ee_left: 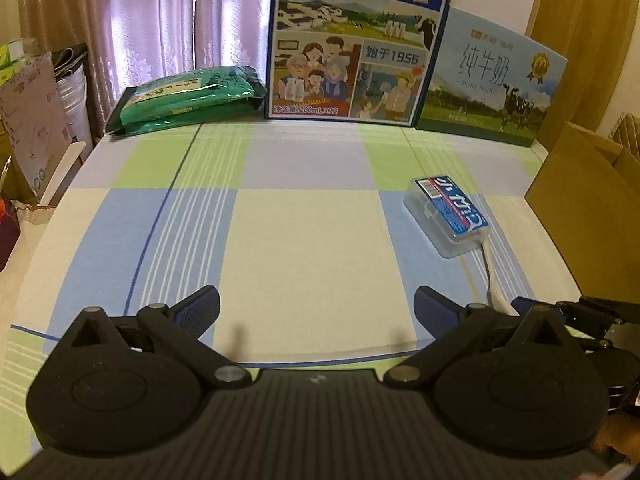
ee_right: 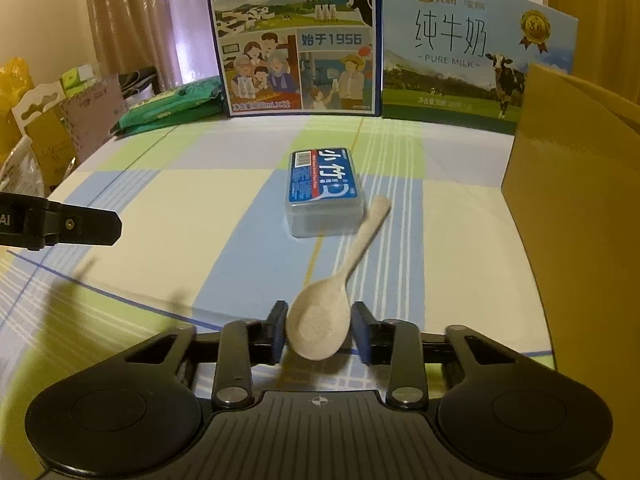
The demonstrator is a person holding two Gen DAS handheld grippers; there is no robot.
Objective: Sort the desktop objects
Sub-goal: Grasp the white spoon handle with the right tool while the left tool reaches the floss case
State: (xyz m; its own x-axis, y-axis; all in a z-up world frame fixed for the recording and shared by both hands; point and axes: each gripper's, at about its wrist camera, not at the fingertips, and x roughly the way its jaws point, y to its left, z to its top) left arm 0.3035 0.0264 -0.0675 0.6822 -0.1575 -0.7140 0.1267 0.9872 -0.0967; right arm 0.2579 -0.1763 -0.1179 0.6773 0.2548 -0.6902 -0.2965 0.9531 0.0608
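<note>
Right wrist view — right gripper (ee_right: pixel 320 332) fingers close around spoon (ee_right: pixel 320 330) bowl, contact unclear; left gripper (ee_left: pixel 316 312) spread wide, empty.

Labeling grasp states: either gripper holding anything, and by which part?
Right gripper brackets the spoon at its bowl; whether it's clamped cannot be told. Left gripper is open, holding nothing.

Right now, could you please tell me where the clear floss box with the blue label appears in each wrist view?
Left wrist view: the floss box lies right of centre, beyond the open left hand-held gripper.
Right wrist view: the floss box lies at centre, beside the spoon handle.
Shared landmark: the tall blue milk carton stands at the table's far edge.
</note>
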